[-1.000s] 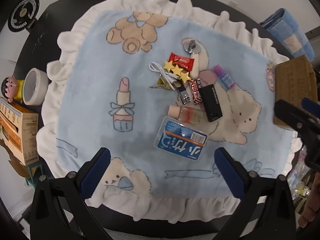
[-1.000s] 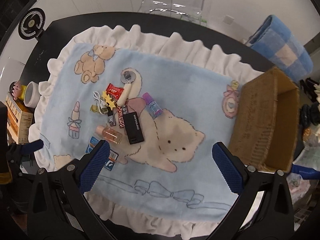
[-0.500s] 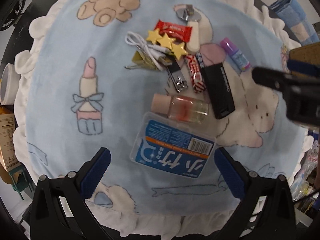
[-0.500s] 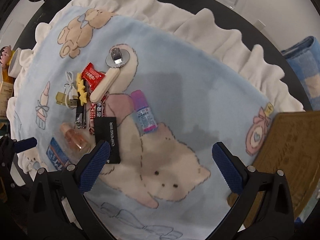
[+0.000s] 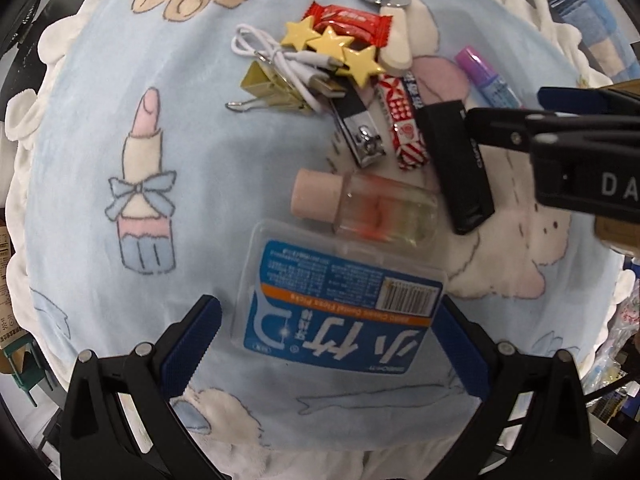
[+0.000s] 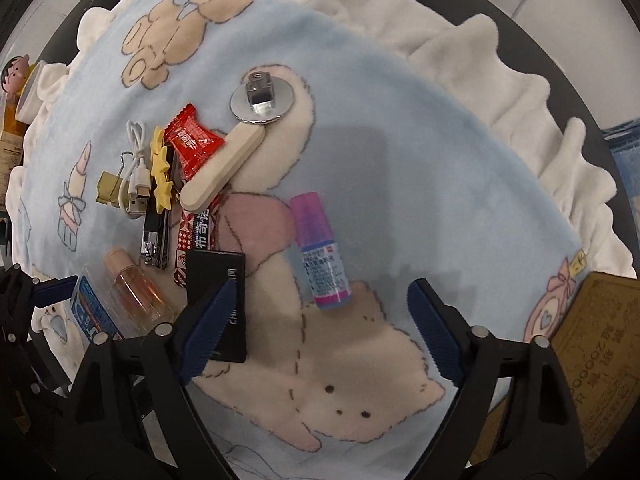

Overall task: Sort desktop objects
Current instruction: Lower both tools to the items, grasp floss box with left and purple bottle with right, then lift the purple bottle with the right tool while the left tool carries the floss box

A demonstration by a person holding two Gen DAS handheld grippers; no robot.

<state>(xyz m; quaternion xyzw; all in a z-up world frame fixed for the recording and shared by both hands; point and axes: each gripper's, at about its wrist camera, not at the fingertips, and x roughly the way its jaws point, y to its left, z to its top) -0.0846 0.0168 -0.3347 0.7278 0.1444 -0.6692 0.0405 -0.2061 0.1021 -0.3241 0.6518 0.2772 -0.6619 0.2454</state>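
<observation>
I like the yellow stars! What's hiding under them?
Under the yellow three-star clip lie a red candy wrapper and white USB cable. Anything else beneath stays covered.

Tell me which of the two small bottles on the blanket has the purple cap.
The slim eye-drop style bottle with the blue-and-pink label, lying apart from the pile. The other, the clear bottle of peach liquid beside the floss-pick box, has a pale pink cap.
</observation>
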